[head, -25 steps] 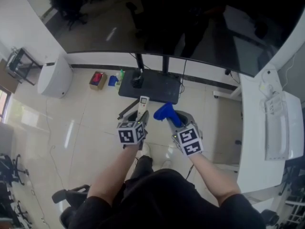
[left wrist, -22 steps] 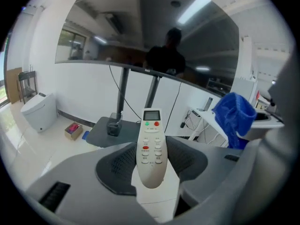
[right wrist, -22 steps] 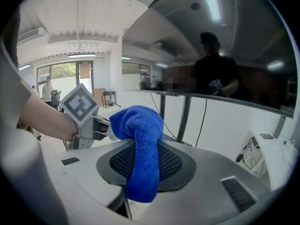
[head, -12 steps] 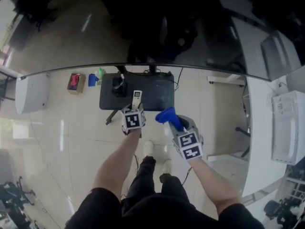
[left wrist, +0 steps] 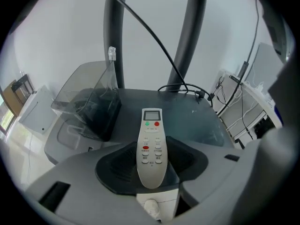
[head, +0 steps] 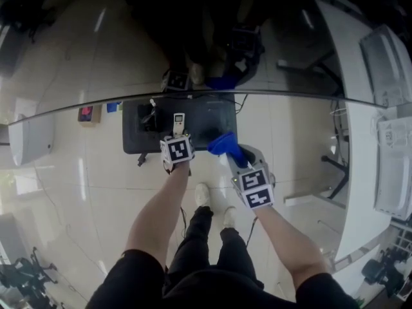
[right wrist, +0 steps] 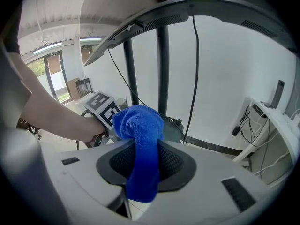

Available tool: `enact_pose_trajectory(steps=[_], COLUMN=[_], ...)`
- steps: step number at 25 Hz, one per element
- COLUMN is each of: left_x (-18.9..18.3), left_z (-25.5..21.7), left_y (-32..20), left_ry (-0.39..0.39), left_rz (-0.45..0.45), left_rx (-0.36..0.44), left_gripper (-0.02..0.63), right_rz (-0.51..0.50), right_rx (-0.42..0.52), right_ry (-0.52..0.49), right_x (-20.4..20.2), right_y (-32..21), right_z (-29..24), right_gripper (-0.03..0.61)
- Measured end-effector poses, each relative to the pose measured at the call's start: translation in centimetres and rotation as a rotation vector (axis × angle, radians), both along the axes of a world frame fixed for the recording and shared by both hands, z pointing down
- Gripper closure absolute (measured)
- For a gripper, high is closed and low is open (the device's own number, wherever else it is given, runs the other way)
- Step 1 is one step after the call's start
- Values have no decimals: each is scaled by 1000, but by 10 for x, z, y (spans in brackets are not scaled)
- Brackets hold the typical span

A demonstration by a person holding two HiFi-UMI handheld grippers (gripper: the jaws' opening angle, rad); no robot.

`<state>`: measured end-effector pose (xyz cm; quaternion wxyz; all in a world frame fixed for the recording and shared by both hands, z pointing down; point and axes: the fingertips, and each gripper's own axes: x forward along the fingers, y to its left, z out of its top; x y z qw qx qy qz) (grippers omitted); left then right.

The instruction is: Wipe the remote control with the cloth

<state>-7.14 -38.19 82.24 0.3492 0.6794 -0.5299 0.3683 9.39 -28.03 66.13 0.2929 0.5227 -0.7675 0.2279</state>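
Observation:
A white remote control (left wrist: pixel 151 144) with a small screen and red and green buttons sticks forward out of my left gripper (left wrist: pixel 151 172), which is shut on its lower end. In the head view the remote (head: pixel 178 122) points away from the left gripper (head: pixel 177 148), above a dark stand base. A blue cloth (right wrist: pixel 142 146) hangs bunched between the jaws of my right gripper (right wrist: pixel 143 172), which is shut on it. In the head view the cloth (head: pixel 225 145) sits just right of the remote, apart from it, ahead of the right gripper (head: pixel 239 163).
A dark stand base (left wrist: pixel 187 121) with two black poles (left wrist: pixel 116 32) and cables lies on the pale tiled floor below. A clear plastic holder (left wrist: pixel 89 102) stands on its left. A white desk (head: pixel 360 192) runs along the right. The person's legs and shoes (head: pixel 203 195) are beneath.
The head view has tipped down and both grippers sit higher in it, now over the dark stand base. Remote and cloth stay gripped, the same small gap between them.

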Motion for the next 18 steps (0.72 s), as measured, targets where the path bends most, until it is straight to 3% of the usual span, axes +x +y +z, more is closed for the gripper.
enact_pose_trajectory(steps=[7,10,18], left_x=[5,9,5], left_z=[1,-7,-35], left_y=[7,9,32], left_ry=[37,62,106], left_rz=[8,28,63], left_rx=[27,64,139], left_gripper=[404,367,367], right_rz=[-7,-9,-61], right_rx=[-19,-29,-99], right_ry=[24,53,161], right_x=[-3,-3,-11], right_y=[-15,-26,-61], right_z=[15,25,84], right_gripper=[463,462,462])
